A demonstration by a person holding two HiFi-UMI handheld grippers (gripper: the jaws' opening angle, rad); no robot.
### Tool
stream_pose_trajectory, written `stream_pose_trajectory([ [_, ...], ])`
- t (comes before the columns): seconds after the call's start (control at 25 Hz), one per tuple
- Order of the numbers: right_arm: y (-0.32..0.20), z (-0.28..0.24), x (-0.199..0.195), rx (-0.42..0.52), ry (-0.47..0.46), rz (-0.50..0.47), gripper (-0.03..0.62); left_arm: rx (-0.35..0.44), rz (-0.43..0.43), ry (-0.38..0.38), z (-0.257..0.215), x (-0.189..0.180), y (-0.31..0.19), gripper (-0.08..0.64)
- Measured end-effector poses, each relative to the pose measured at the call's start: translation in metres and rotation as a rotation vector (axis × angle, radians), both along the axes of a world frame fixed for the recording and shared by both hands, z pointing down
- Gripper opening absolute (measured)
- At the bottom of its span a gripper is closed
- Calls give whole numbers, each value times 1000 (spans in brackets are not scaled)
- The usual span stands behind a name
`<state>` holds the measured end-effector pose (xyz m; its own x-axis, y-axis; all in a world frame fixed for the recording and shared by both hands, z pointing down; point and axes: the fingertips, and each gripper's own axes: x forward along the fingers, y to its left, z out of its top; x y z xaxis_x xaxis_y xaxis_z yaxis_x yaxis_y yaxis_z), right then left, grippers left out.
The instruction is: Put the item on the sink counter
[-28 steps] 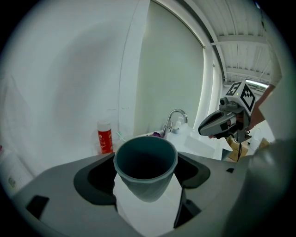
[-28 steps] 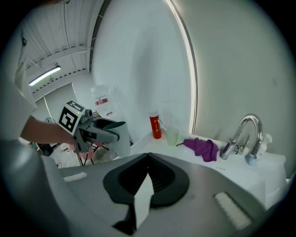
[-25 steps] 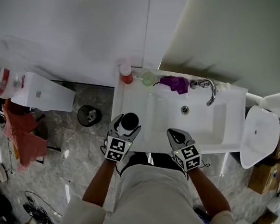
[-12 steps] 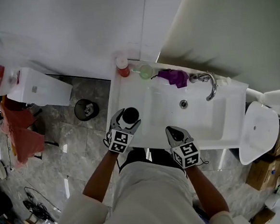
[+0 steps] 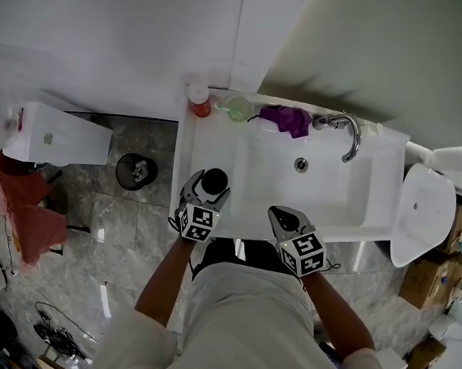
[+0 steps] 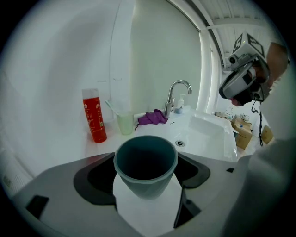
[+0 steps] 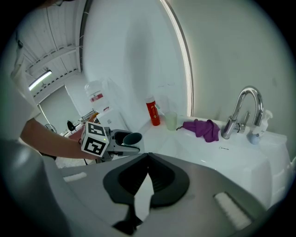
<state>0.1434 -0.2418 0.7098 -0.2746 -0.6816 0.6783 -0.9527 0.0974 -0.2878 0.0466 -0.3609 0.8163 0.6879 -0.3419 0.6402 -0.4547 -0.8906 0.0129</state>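
Observation:
A dark teal cup (image 6: 145, 162) stands upright between the jaws of my left gripper (image 6: 146, 173), which is shut on it. In the head view the cup (image 5: 214, 179) and left gripper (image 5: 206, 191) are over the left part of the white sink counter (image 5: 204, 146), near its front edge. Whether the cup's base touches the counter is hidden. My right gripper (image 5: 285, 219) hovers at the front edge of the basin (image 5: 310, 183); its jaws meet with nothing between them in the right gripper view (image 7: 147, 159), which also shows the cup (image 7: 132, 137).
At the back of the counter stand a red bottle (image 5: 199, 102), a pale green tumbler (image 5: 239, 107) and a purple cloth (image 5: 288, 119), beside the chrome faucet (image 5: 346, 135). A black bin (image 5: 136, 170) sits on the floor to the left, a toilet (image 5: 420, 212) to the right.
My left gripper has sunk toward the counter with the cup still in it. My right gripper has dropped slightly by the basin's front edge.

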Motion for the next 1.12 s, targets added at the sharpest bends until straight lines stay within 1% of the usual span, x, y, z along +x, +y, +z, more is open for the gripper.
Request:
stream_pose_trajectory([
  [0.24, -1, 6, -1, -13, -7, 7, 11, -6, 7, 12, 2, 5, -3, 383],
  [0.52, -6, 6, -5, -19, -17, 23, 11, -39, 17, -27, 4, -2, 3, 383],
  [0.8, -5, 6, -6, -26, -8, 43, 11, -64, 66, -12, 3, -2, 10, 383],
  [0.96, -2, 8, -6, -31, -21, 68, 11, -85, 61, 7, 2, 0, 12, 385],
  [1.12, 1, 5, -8, -26, -25, 86, 11, -109, 64, 11, 2, -1, 14, 417],
])
